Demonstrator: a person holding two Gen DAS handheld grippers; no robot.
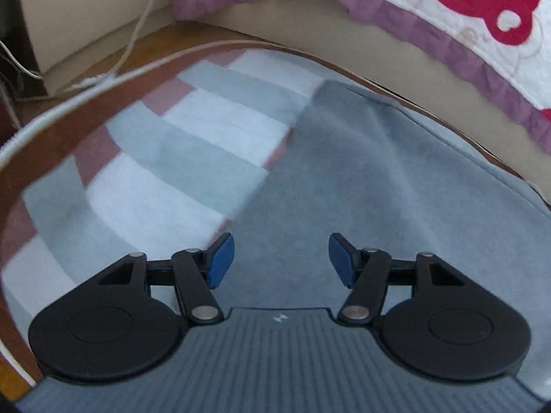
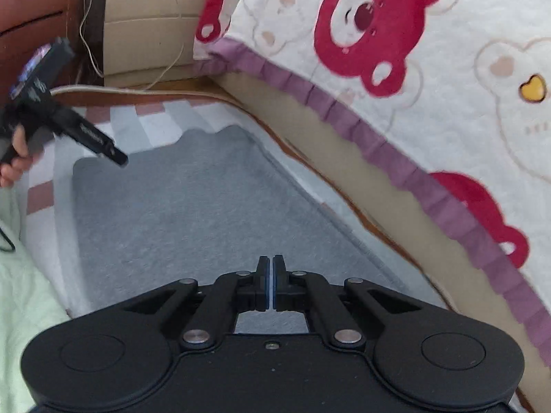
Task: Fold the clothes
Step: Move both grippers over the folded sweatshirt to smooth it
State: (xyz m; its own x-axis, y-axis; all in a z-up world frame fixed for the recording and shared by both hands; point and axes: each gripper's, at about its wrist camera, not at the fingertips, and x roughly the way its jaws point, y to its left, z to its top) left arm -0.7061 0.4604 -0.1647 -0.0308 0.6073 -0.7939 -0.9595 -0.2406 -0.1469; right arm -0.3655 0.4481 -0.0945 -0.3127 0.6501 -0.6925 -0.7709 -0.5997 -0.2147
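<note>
A grey garment [image 1: 361,179] lies flat on a striped cloth [image 1: 179,158] that covers a round table. It also shows in the right wrist view [image 2: 193,213], folded into a long panel. My left gripper [image 1: 281,260] is open and empty, hovering just above the garment near its left edge. My right gripper [image 2: 270,284] is shut with nothing between its pads, low over the near end of the garment. The left gripper [image 2: 117,156] shows in the right wrist view above the garment's far left corner, held by a hand.
A bed with a bear-print quilt [image 2: 396,51] and purple frill runs close along the table's right side. A cardboard box [image 2: 144,24] and loose cords stand beyond the table. A pale green cloth [image 2: 24,292] lies at the near left. The table's wooden rim [image 1: 51,130] shows around the cloth.
</note>
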